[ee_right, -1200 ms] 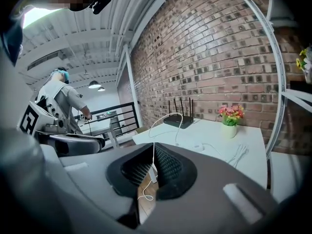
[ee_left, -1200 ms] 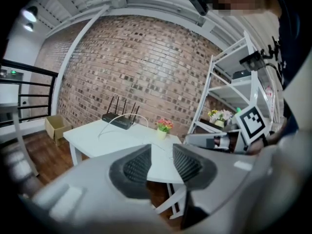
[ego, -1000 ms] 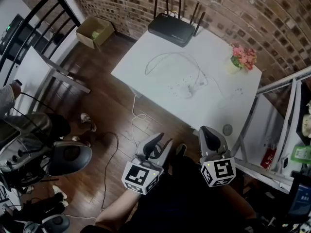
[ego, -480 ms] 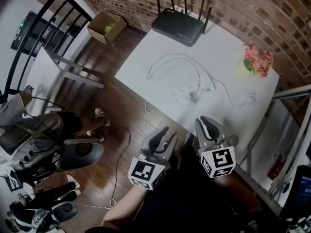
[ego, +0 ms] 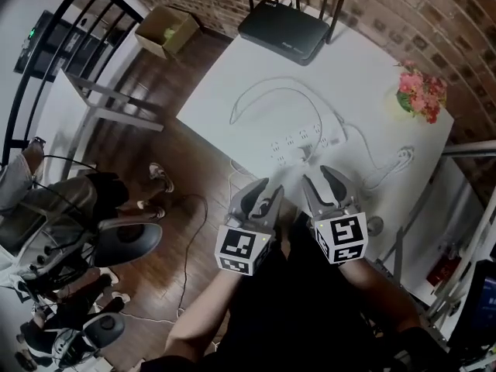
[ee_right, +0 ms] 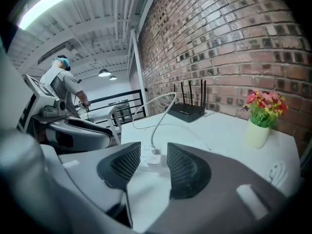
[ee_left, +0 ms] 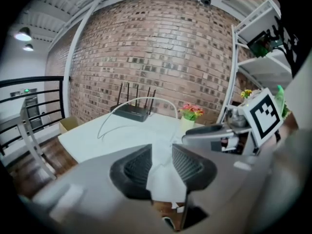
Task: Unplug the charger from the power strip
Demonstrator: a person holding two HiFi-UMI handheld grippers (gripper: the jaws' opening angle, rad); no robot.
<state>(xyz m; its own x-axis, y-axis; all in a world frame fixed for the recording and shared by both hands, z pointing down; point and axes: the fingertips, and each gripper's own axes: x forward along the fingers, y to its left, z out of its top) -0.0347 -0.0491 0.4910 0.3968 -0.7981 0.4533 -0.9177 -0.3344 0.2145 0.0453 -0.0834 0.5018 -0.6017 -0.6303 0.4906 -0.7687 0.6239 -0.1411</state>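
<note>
The white power strip [ego: 306, 141] lies on the white table [ego: 256, 76], its thick cord looping toward the router. A small white charger [ego: 301, 155] sits plugged into it, with a thin cable trailing right to a coiled end [ego: 403, 157]. In the right gripper view the strip [ee_right: 145, 154] and charger [ee_right: 154, 158] show just beyond the jaws. My right gripper [ego: 324, 180] [ee_right: 153, 162] hovers at the table's near edge; its jaws have just been opening, with nothing between them. My left gripper [ego: 263, 194] [ee_left: 161, 162] stands open beside it, also with nothing held.
A black router [ego: 283, 29] with antennas stands at the table's far end. A pot of pink flowers [ego: 422, 93] is at the right. A cardboard box [ego: 164, 31], a railing and office chairs [ego: 116, 246] lie on the left, metal shelving on the right.
Both grippers have moved forward and down to the table's near edge. The right jaws went from shut to open. The left jaws kept their gap.
</note>
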